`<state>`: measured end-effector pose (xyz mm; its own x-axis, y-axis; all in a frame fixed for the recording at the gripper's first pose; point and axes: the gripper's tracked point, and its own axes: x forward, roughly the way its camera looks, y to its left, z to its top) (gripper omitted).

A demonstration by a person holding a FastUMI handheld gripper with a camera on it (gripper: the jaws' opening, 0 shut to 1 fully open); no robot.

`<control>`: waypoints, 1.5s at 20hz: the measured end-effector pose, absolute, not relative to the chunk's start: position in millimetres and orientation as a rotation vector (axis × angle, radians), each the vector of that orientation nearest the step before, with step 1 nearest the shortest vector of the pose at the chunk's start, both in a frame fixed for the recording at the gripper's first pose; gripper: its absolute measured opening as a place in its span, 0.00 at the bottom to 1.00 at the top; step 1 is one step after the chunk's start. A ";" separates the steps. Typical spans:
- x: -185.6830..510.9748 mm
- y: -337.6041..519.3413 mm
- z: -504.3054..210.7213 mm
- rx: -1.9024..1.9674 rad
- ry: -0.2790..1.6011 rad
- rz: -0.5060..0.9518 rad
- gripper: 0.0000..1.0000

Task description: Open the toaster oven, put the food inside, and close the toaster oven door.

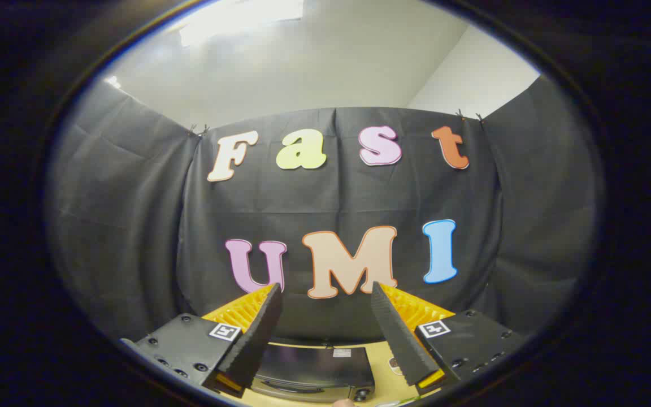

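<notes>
Backdrop: black cloth wall [331, 192] behind a pale wooden table [385, 370].
Gripper [325, 294]: fingers spread apart, holding nothing.
Toaster oven: dark, glossy metal box [314, 367] low between the fingers.
Advice: probably lower and level first, then approach the door handle squarely.

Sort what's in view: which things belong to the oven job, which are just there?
For the job:
- toaster oven, low between the fingers, door looks shut
- gripper, fingers apart, holding nothing

Just there:
- table
- black cloth wall
</notes>
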<state>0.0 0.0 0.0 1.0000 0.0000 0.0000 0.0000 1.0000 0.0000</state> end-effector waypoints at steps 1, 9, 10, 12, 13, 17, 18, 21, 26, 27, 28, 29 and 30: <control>3.4 4.0 0.3 0.001 0.001 0.010 0.98; 19.4 27.0 -9.3 0.020 0.007 0.075 0.98; 20.5 27.4 -8.9 0.015 0.006 0.077 0.98; 23.1 27.1 -11.6 0.011 0.014 0.080 0.98; 23.9 27.1 -13.5 0.019 0.021 0.081 0.98; 28.3 25.3 -18.1 0.040 0.034 0.080 0.98; 28.5 26.1 -19.8 0.040 0.035 0.082 0.98; 31.0 31.1 -22.8 0.031 0.041 0.094 0.98; 33.3 41.9 -27.8 0.013 0.040 0.117 0.98; 33.5 43.3 -29.6 0.011 0.044 0.121 0.98; 33.9 45.4 -32.5 0.009 0.045 0.125 0.98; 35.1 46.0 -34.7 0.006 0.047 0.129 0.98; 37.0 47.0 -38.6 0.003 0.051 0.131 0.98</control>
<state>37.0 47.0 -38.6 0.9901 0.1308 -0.0507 -0.1306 0.9914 0.0064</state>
